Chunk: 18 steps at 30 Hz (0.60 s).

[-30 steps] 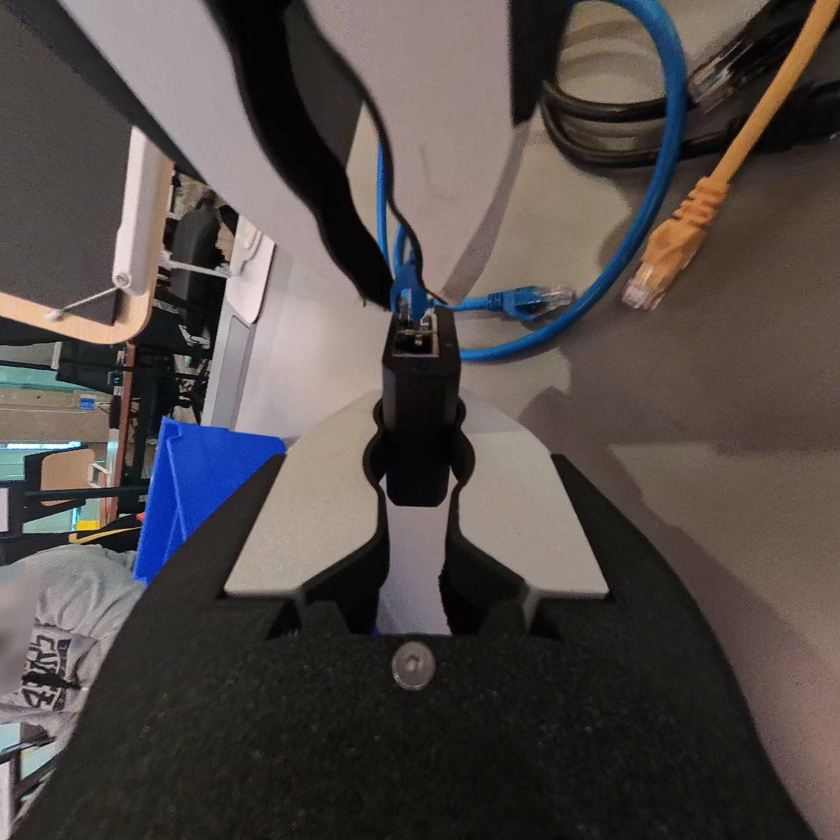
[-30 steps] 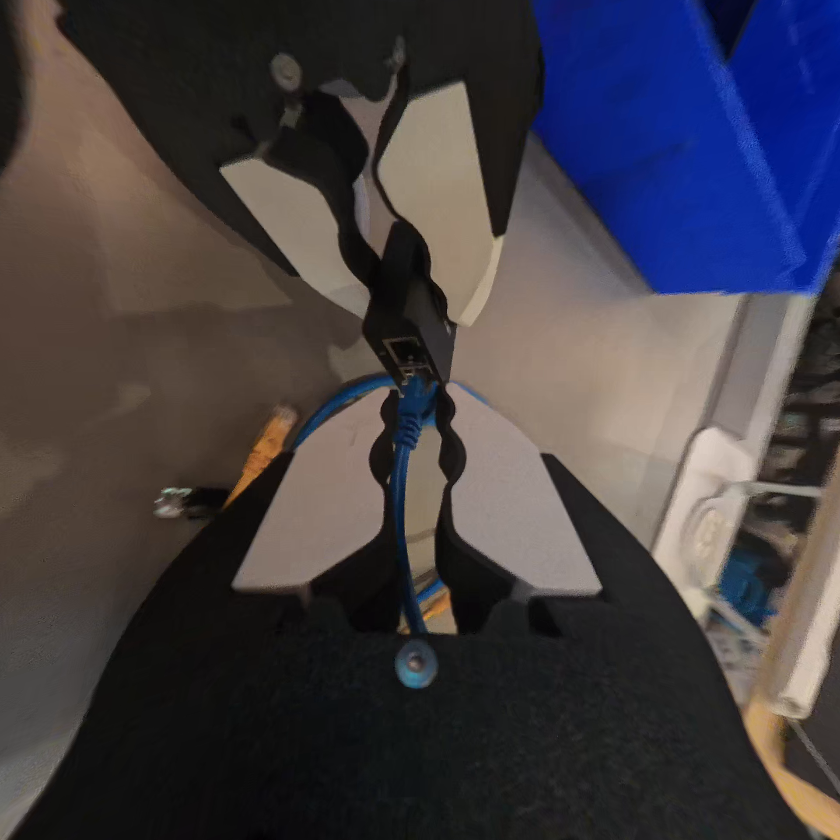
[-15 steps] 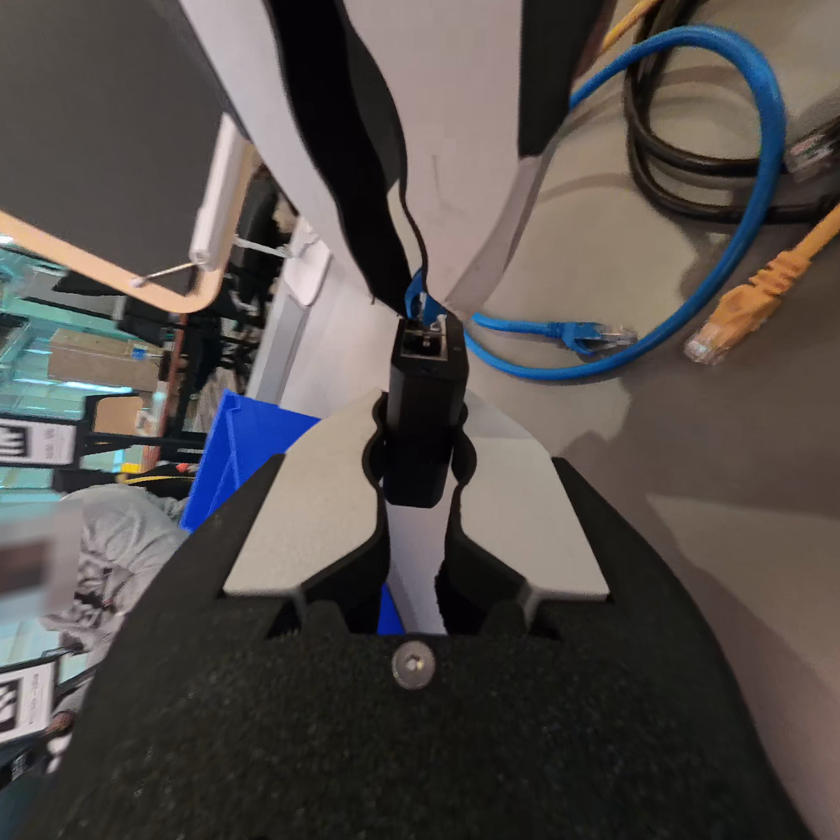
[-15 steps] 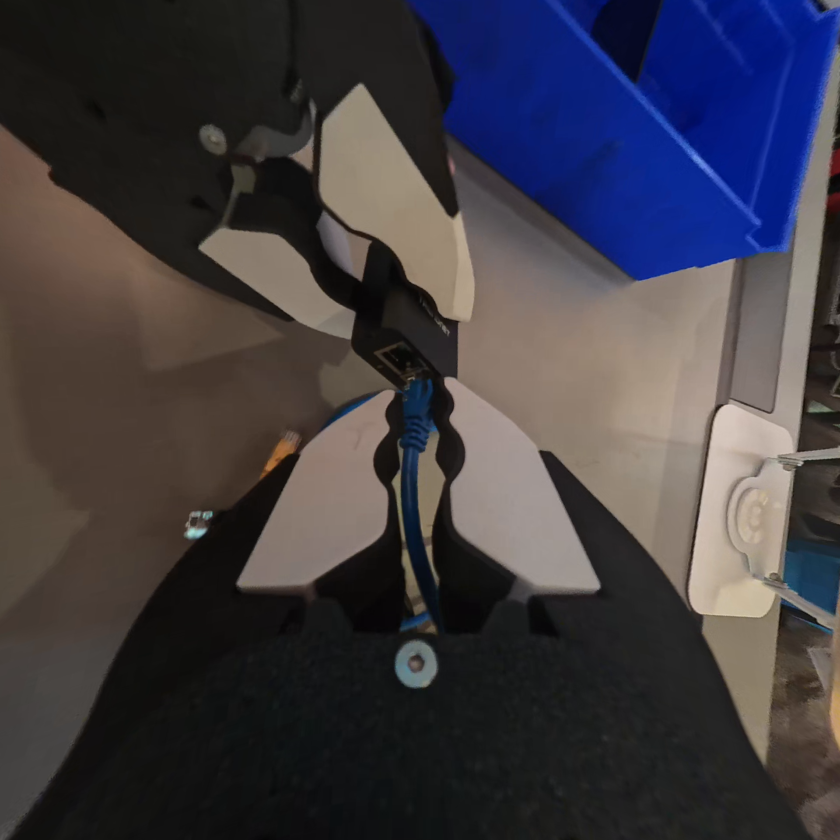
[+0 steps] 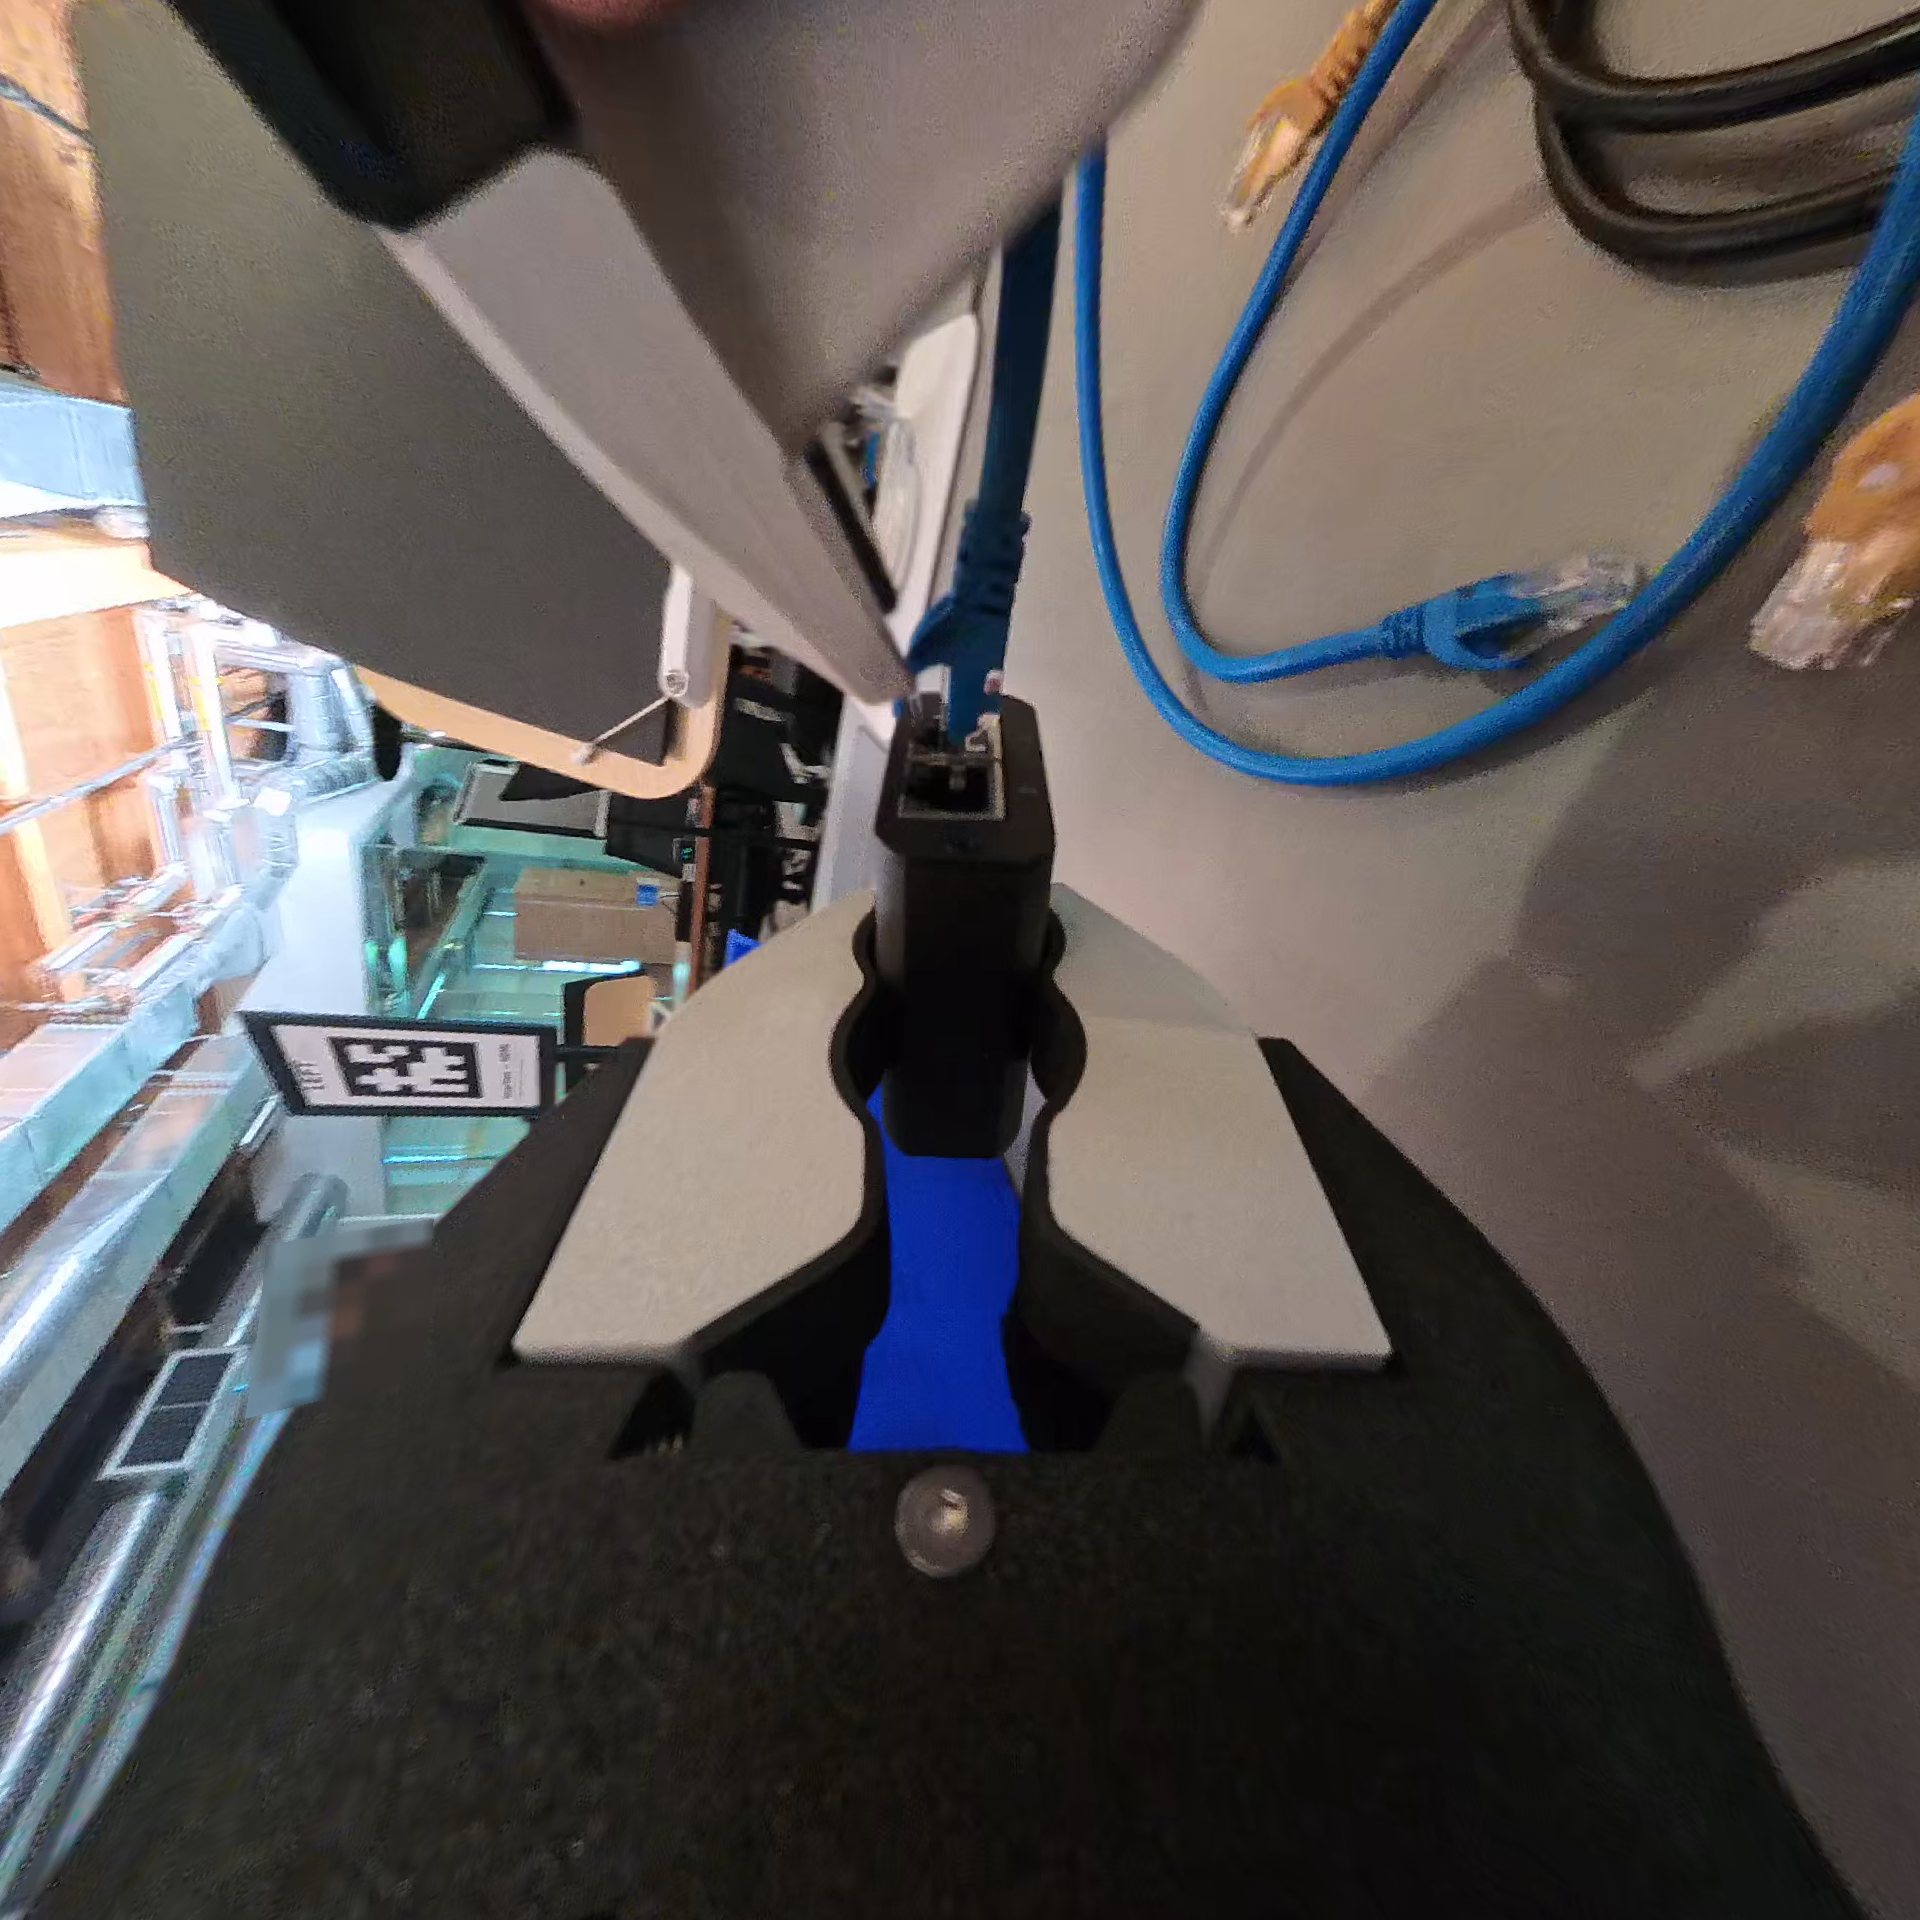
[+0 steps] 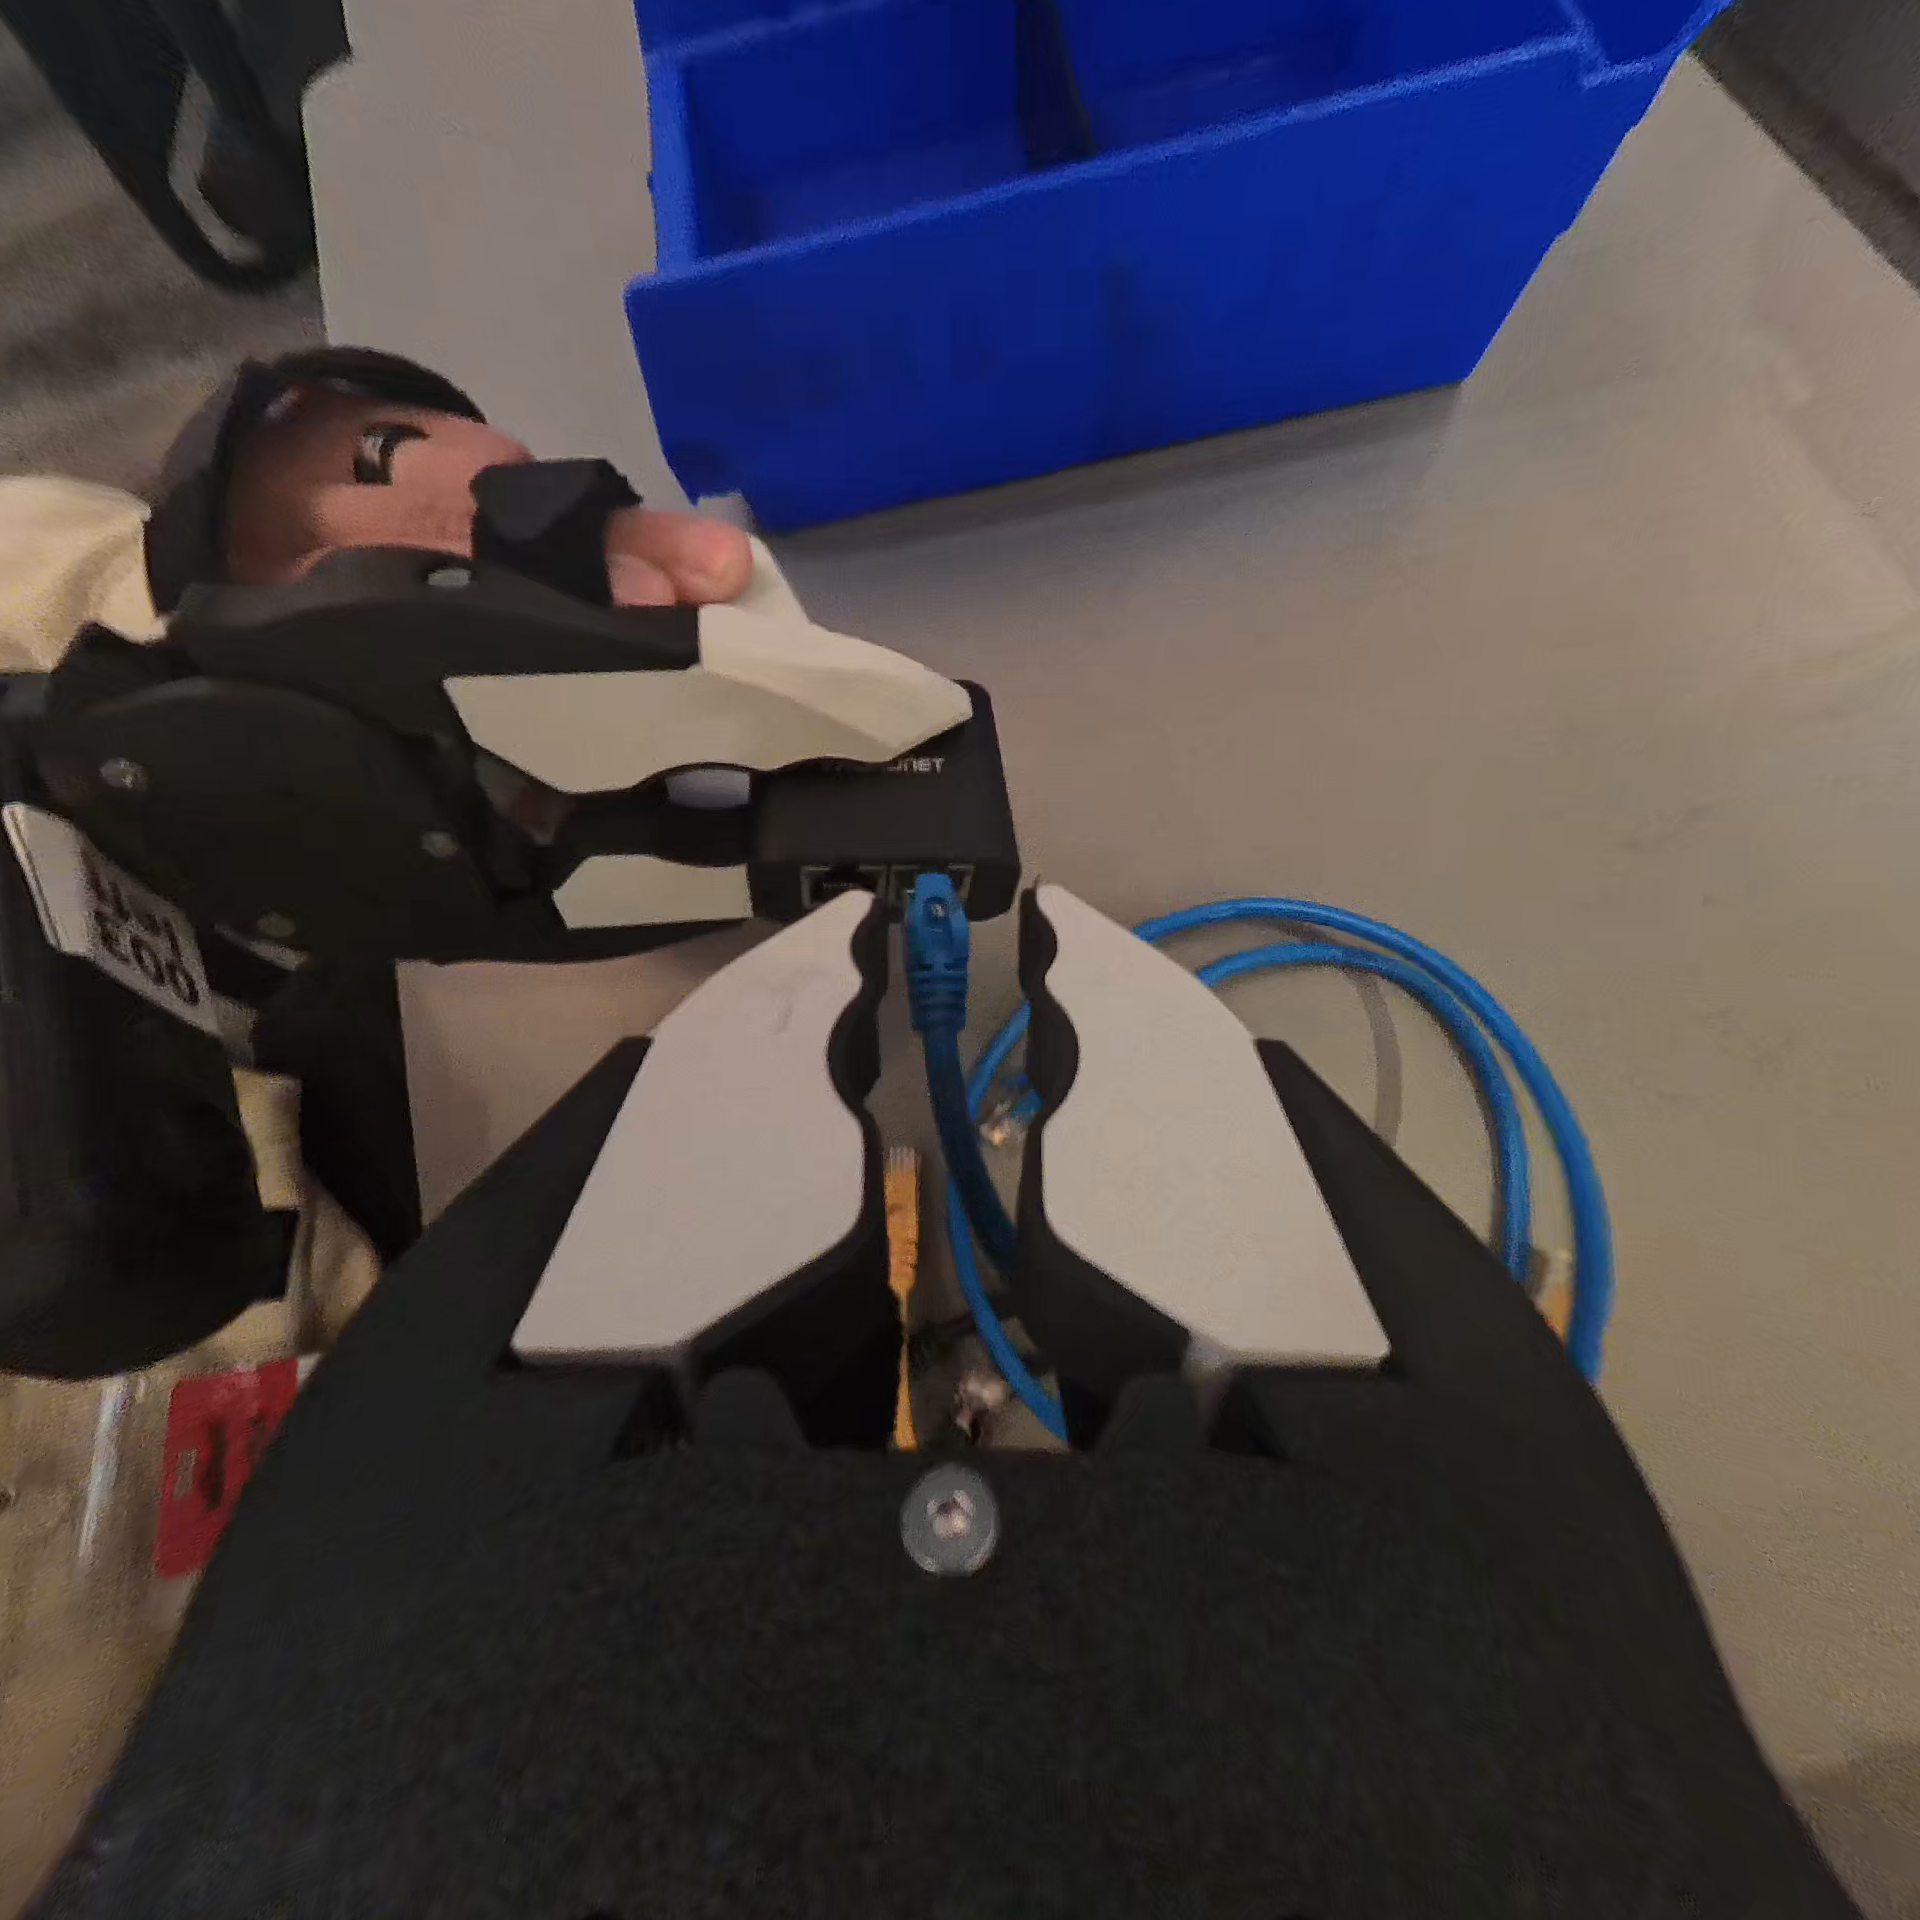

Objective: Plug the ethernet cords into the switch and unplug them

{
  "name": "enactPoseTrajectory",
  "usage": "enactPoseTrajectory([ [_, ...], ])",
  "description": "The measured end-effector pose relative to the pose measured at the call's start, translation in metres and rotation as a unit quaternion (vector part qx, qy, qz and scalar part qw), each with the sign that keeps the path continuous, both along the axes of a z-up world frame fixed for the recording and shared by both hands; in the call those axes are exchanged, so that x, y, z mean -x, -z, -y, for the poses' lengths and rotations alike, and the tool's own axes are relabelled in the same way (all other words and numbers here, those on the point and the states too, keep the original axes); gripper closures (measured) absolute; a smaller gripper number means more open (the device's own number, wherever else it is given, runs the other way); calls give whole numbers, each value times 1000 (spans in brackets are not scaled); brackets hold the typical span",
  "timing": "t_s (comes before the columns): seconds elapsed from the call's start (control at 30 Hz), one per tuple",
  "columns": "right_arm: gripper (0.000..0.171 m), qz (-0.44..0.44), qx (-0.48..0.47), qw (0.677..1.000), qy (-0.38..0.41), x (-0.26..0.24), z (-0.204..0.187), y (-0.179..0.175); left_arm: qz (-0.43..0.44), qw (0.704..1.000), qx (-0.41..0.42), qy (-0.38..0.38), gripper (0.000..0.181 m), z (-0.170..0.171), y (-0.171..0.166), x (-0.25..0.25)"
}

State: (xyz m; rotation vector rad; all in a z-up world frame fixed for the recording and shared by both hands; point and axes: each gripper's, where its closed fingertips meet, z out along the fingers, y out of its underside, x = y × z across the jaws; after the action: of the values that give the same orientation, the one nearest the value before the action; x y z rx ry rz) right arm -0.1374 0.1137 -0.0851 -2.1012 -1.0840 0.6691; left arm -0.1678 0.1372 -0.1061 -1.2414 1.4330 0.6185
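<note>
Two hand-held grippers meet at a small black plastic ethernet switch (image 6: 883, 821), held above a grey tabletop (image 6: 1455, 727). The left gripper (image 5: 961, 1023) is clamped on the switch body, its ports facing the right gripper (image 6: 945, 997), whose grey fingers (image 6: 1132, 1122) stand apart on either side of a blue ethernet cord (image 6: 940, 966) without pinching it. The cord's plug sits in the right-hand port; the left-hand port beside it is empty. In the left wrist view the cord's free blue plug (image 5: 1496, 618) and an orange ethernet plug (image 5: 1839, 582) lie on the table at the right. A blue plastic divided bin (image 6: 1091, 260) stands on the far side, beyond the switch.

Judged step: the first cord appears seated and released, though full latching cannot be confirmed. The next move calls either for fetching another plug from the table and aligning it with the empty port, or for pressing the latch tab to withdraw the blue one, the left gripper steadying the switch throughout.
</note>
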Motion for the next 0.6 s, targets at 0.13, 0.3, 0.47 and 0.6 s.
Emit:
enactPoseTrajectory([
  [0.13, 153, 22, 13, 1000, -1, 2, 5, 18, -2, 1000, -10, 0, 157, 2, -3, -2],
  [0.3, 158, 4, -13, 1000, -24, 5, 10, 14, 19, 999, 23, 16, 156, 4, -3, -2],
  [0.47, 158, -35, 23, 999, -24, 0, 13, 17, 7, 999, 37, 12, 155, 6, 0, -5],
  [0.6, 158, -85, 58, 994, -17, -3, 18, 17, 2, 999, 39, 16, 155, 11, 2, -9],
])
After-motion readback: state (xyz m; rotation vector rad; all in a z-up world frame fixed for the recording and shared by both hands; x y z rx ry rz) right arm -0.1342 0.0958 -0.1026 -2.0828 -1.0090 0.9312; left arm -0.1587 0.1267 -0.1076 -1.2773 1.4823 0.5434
